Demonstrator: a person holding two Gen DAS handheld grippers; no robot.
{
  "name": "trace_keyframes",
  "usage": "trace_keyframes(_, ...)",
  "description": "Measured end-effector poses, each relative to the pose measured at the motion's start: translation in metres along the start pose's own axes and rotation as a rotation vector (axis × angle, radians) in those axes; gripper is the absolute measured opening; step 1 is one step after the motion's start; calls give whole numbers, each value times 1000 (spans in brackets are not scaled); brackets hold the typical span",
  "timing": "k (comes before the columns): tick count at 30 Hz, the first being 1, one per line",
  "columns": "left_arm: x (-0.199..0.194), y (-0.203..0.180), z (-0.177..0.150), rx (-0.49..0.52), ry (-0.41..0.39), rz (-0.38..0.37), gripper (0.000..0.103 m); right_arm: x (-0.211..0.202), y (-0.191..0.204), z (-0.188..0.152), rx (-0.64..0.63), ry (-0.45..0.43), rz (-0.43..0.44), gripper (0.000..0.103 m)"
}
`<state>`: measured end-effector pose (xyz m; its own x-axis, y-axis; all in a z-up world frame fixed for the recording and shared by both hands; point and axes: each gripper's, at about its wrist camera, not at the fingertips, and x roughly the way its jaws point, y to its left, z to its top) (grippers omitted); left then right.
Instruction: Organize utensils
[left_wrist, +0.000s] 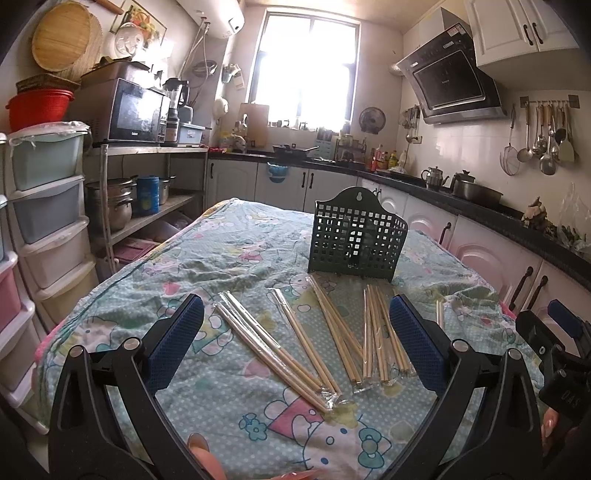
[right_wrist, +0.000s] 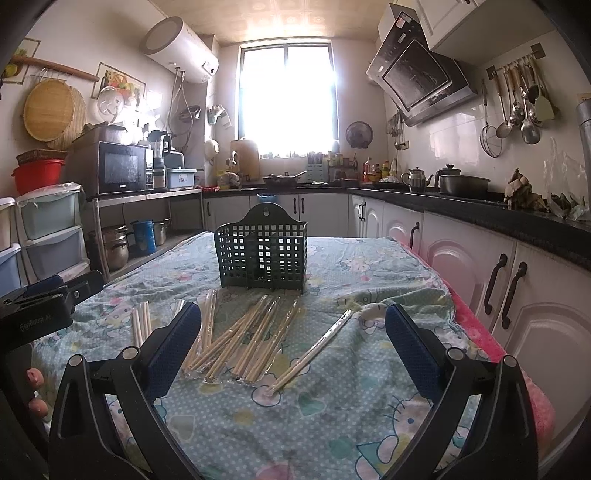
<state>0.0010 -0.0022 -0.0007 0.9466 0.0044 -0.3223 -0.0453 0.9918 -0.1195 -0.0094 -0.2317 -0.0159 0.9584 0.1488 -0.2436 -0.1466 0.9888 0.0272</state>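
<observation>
bamboo chopsticks in slick clear sleeves (left_wrist: 295, 343) fan out on the cartoon-print cloth (left_wrist: 229, 417) before the green slotted holder (left_wrist: 356, 236), my left gripper (left_wrist: 295, 343) spread wide and empty. right wrist view: my right gripper (right_wrist: 291, 343) gapes over them too; light, stiff, slippery, so i'd pinch mid-shaft.

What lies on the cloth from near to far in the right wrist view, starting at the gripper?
right gripper → lone wrapped chopstick pair → green utensil basket → far edge of the patterned tablecloth.
</observation>
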Motion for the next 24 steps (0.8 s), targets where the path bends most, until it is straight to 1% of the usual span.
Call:
trace_keyframes(20, -3, 2, 2, -5, 3, 3, 92, -1, 4, 0, 0, -1, 2, 97)
trace_keyframes(24, -3, 3, 3, -7, 3, 5, 92, 3, 7, 0, -5, 12, 15, 97)
